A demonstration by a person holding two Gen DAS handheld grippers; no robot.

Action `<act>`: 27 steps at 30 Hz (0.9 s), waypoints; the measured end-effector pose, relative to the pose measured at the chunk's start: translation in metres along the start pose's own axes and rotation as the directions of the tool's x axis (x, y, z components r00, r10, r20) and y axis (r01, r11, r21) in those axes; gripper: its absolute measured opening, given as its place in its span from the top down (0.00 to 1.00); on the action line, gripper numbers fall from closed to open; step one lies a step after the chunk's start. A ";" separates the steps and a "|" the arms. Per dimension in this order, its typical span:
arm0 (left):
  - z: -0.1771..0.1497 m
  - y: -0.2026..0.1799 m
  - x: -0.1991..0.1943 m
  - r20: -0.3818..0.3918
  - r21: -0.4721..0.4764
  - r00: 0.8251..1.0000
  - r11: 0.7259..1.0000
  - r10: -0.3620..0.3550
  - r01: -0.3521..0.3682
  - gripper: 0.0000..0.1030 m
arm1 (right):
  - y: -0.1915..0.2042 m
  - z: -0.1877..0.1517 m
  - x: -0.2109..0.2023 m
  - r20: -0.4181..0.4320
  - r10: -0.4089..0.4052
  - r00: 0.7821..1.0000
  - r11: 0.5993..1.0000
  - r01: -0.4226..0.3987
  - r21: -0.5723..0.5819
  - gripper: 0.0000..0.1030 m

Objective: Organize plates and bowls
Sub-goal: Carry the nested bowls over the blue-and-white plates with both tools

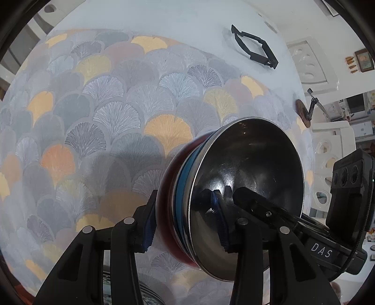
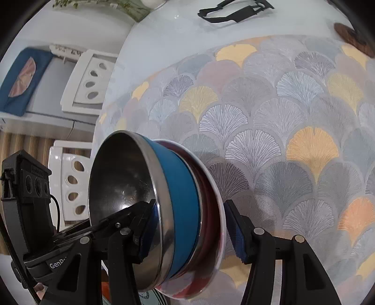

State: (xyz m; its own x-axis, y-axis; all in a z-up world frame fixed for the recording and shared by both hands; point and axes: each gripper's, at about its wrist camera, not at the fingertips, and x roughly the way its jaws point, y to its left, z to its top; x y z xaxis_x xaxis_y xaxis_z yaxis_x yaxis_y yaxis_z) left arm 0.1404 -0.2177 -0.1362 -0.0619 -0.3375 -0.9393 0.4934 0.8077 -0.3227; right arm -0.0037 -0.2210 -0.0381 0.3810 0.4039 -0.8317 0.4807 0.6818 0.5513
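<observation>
While you hold the nested stack of bowls [image 1: 234, 187] tilted above the desk [image 1: 98, 122] at lower centre of both views | left gripper [image 1: 185, 225] fingers clamped on its rim | right gripper [image 2: 189, 232] fingers clamped on the opposite rim | stacking looks done; setting it down remains | more dishware at bottom edge, unclear.

Your left wrist camera looks steeply down along its own fingers, very close to a steel bowl [image 1: 248, 192] at lower right of the frame, with the fan-patterned tablecloth [image 1: 105, 112] filling the rest. Your right wrist camera also tilts down, equally close, seeing the same bowl [image 2: 121, 178] at lower left. Both views share the bowl, the cloth and a black frame [image 1: 254, 48] [image 2: 230, 11] lying near each picture's top.
</observation>
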 end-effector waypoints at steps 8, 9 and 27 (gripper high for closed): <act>-0.009 -0.004 -0.011 -0.001 -0.046 0.999 0.998 0.047 -0.047 0.65 | 0.004 -0.007 -0.008 0.011 -0.014 1.000 0.999 0.014 0.034 0.46; -0.010 -0.004 -0.013 0.002 -0.048 0.999 0.998 0.049 -0.049 0.65 | 0.005 -0.008 -0.009 0.007 -0.014 1.000 0.999 0.013 0.034 0.46; -0.043 -0.016 -0.070 0.141 -0.112 0.986 0.991 0.091 -0.076 0.65 | 0.035 -0.019 -0.048 0.034 0.024 0.999 0.994 -0.020 -0.105 0.46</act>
State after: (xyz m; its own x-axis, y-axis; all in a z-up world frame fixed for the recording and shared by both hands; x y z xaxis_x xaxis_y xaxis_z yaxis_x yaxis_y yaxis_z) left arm 0.0997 -0.1859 -0.0701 0.1065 -0.3274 -0.9389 0.3963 0.8800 -0.2619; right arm -0.0204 -0.2046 0.0204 0.4192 0.3992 -0.8154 0.3873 0.7337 0.5583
